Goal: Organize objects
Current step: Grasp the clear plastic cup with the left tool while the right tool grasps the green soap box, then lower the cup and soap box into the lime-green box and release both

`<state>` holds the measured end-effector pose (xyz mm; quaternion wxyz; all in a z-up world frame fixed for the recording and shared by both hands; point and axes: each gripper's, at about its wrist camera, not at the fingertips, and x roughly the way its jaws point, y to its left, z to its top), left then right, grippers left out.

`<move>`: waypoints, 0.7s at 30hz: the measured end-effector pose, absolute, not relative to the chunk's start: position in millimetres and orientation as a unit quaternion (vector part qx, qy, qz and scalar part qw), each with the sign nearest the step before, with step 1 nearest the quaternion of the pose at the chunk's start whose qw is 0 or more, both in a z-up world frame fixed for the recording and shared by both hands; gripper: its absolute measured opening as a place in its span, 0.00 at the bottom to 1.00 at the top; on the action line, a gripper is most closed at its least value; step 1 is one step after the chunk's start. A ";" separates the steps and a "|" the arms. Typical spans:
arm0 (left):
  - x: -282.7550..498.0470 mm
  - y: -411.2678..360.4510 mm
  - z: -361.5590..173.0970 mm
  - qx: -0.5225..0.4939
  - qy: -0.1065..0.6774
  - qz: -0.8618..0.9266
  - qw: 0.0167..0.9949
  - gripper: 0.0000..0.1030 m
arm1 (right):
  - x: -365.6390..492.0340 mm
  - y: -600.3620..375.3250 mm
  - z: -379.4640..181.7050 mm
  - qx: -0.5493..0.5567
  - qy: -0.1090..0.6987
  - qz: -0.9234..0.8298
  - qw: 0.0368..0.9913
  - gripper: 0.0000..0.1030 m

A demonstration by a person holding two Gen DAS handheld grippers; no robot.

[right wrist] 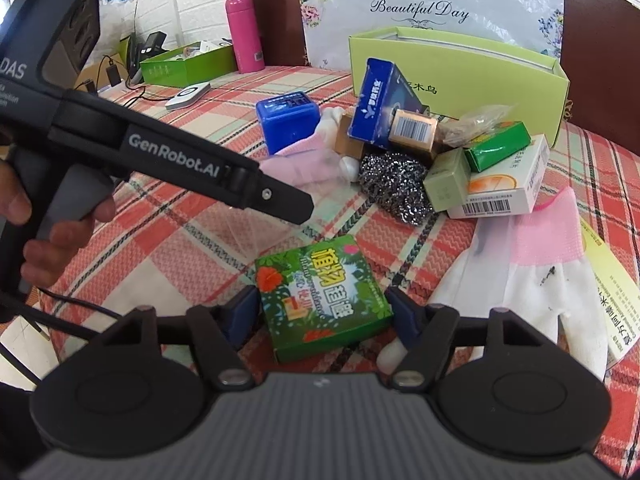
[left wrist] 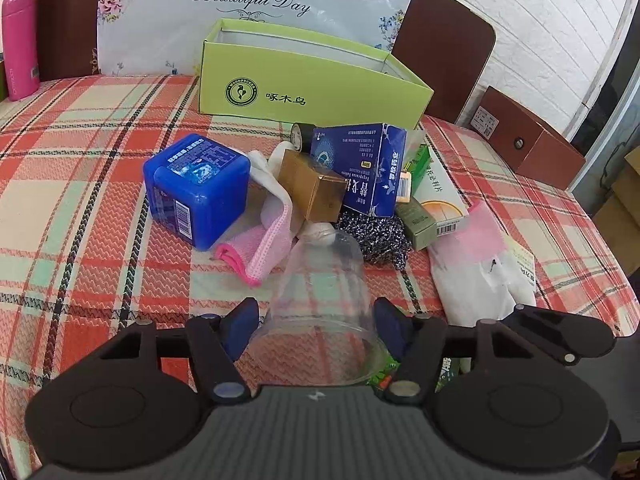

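Currently we hold: left gripper [left wrist: 316, 322], fingers pressed on a clear plastic cup [left wrist: 320, 300]; right gripper [right wrist: 324, 312], fingers apart around a green box [right wrist: 320, 296] on the checked tablecloth [right wrist: 180, 248].

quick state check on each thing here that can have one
clear cup: on its side between the left gripper jaws
green box: flat on the table, between the open right gripper jaws
lime box: open, no lid
blue carton: propped on the pile
white glove: lying flat
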<state>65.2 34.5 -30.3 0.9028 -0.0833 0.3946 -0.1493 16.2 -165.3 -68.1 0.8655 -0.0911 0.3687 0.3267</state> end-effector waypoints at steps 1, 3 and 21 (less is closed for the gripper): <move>65.0 34.8 -30.0 -0.084 0.395 -0.149 0.903 0.64 | 16.1 -165.2 -68.1 -0.091 0.368 0.327 0.866 0.66; 64.0 35.7 -28.3 -0.083 0.393 -0.149 0.903 0.63 | 15.8 -166.1 -67.4 -0.088 0.367 0.327 0.867 0.66; 67.4 53.9 65.1 -0.090 0.264 -0.193 0.941 0.63 | 30.5 -218.5 2.1 -0.008 0.288 0.323 0.902 0.65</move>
